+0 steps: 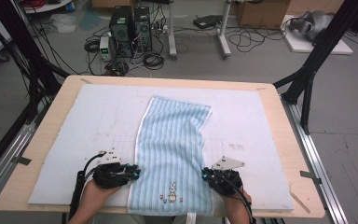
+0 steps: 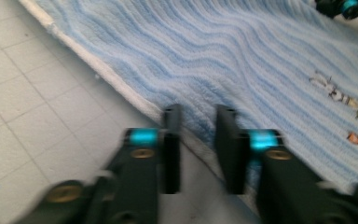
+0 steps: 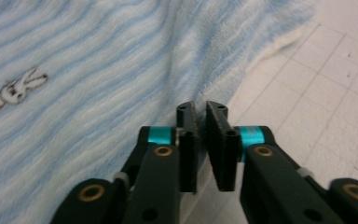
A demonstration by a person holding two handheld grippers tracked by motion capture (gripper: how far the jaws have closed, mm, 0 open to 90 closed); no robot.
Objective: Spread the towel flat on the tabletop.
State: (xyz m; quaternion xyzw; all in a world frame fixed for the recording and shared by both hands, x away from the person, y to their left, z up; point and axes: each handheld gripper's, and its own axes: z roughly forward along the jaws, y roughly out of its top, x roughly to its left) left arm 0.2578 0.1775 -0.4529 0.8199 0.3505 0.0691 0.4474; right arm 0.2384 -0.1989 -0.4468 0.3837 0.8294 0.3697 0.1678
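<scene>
**K:** Terry cloth, blue-striped towel (image 1: 172, 154), lies lengthwise down the middle of the desk (image 1: 270, 140) on a white mat (image 1: 74, 140). Its near end with the rabbit patch (image 1: 171, 191) hangs just over the near edge; its far end reaches toward the far edge, skewed right.

**M:** Grippers?

**K:** Left gripper (image 1: 133, 171) sits at the towel's left hem near the front. In the left gripper view a gap shows between the jaws, with the hem under and between them. Blurred, so I can't tell whether the pads bite. Right gripper (image 3: 200, 114) is at the right hem, jaws nearly together, a thin fold of cloth apparently pinched between them.

**M:** Risks?

**K:** Uneven grip, I'd judge. If the left has only the pile or the white trim, a lift would let that side slip and the towel would swing off-square. The right hem is already rucked, so pulling could drag in a crease. Far end is skewed, so any fold could land crooked.
</scene>
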